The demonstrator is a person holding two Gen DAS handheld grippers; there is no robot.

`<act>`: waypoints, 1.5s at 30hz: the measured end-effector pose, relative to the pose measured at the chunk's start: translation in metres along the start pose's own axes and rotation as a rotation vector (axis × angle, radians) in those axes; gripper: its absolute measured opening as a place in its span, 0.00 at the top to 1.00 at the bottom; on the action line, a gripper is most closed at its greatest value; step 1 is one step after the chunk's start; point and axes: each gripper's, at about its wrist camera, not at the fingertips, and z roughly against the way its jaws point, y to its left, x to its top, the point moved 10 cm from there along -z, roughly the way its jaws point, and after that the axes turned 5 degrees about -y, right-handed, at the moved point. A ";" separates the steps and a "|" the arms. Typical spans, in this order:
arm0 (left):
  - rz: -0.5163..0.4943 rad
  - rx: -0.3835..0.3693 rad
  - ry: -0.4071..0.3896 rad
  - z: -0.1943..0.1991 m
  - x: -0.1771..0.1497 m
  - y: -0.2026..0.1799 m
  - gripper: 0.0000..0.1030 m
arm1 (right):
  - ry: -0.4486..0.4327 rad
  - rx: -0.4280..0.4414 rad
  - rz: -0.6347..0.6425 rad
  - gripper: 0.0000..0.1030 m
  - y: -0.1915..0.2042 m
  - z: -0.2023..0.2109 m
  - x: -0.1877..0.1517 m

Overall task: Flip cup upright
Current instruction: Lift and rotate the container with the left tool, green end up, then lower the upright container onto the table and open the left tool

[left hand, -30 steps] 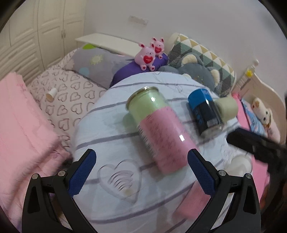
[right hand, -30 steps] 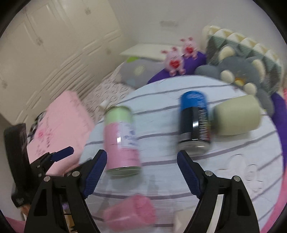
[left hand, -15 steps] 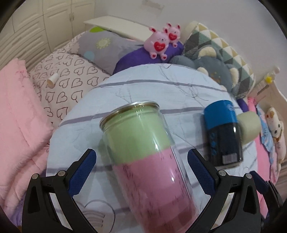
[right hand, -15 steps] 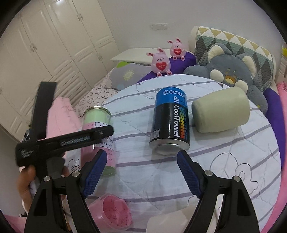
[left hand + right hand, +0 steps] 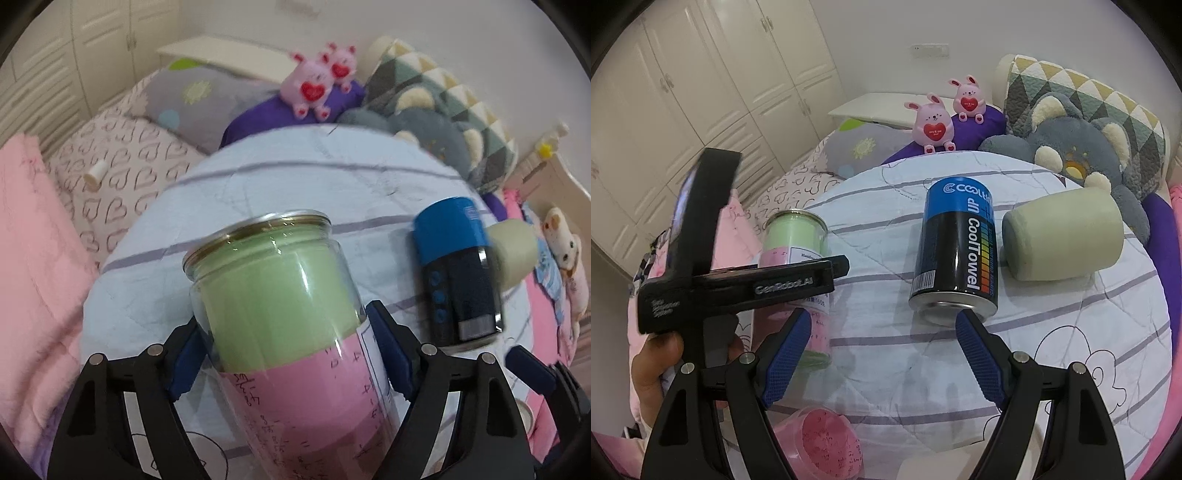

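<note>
A clear cup [image 5: 288, 325] with green and pink lining lies on its side on the light blue striped quilt [image 5: 303, 184]. My left gripper [image 5: 288, 347] is shut on the cup's middle, one blue finger on each side; the cup's rim points away from the camera. In the right wrist view the same cup [image 5: 794, 236] lies at the left, partly hidden behind the left gripper's black body [image 5: 738, 284]. My right gripper [image 5: 882, 354] is open and empty, just in front of the blue and black can [image 5: 956, 251].
A pale green cup [image 5: 1063, 236] lies on its side to the right of the can. A pink cup [image 5: 827, 446] lies at the near edge. Pink bunny toys [image 5: 932, 122], a grey plush bear [image 5: 1071, 151] and pillows sit behind.
My left gripper moved forward over the green and pink cup and closed on it. My right gripper came nearer to the blue can and stayed open.
</note>
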 end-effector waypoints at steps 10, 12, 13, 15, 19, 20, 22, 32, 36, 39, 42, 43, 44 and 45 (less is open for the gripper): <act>-0.107 -0.022 -0.230 0.055 0.015 -0.022 0.26 | -0.039 -0.003 0.019 0.20 0.008 0.015 -0.002; -0.139 -0.016 -0.263 0.062 0.015 -0.028 0.27 | -0.049 -0.005 0.023 0.20 0.009 0.020 -0.003; -0.148 -0.014 -0.274 0.065 0.014 -0.030 0.27 | -0.050 -0.004 0.020 0.20 0.008 0.022 -0.005; -0.163 -0.018 -0.283 0.067 0.012 -0.034 0.28 | -0.059 -0.010 0.018 0.20 0.006 0.026 -0.008; -0.187 -0.030 -0.296 0.074 0.004 -0.042 0.30 | -0.069 -0.014 0.004 0.20 0.001 0.032 -0.014; -0.195 -0.027 -0.293 0.074 0.002 -0.043 0.30 | -0.070 -0.019 0.003 0.20 0.000 0.034 -0.015; -0.203 -0.021 -0.298 0.076 -0.001 -0.045 0.30 | -0.071 -0.028 0.001 0.20 -0.002 0.035 -0.018; -0.225 -0.013 -0.292 0.083 -0.006 -0.050 0.08 | -0.098 -0.037 0.021 0.20 -0.003 0.043 -0.017; -0.220 -0.027 -0.291 0.091 -0.008 -0.049 0.01 | -0.108 -0.032 0.039 0.20 0.001 0.049 -0.018; -0.216 -0.050 -0.296 0.097 -0.011 -0.049 0.01 | -0.125 -0.031 0.061 0.20 0.006 0.055 -0.017; -0.207 -0.080 -0.297 0.106 -0.015 -0.049 0.01 | -0.135 -0.028 0.092 0.20 0.013 0.057 -0.018; -0.200 -0.089 -0.301 0.111 -0.016 -0.047 0.01 | -0.129 -0.026 0.101 0.20 0.016 0.056 -0.019; -0.197 -0.095 -0.307 0.114 -0.017 -0.045 0.01 | -0.128 -0.022 0.106 0.20 0.019 0.055 -0.020; -0.194 -0.099 -0.317 0.120 -0.017 -0.043 0.01 | -0.128 -0.018 0.112 0.20 0.022 0.054 -0.021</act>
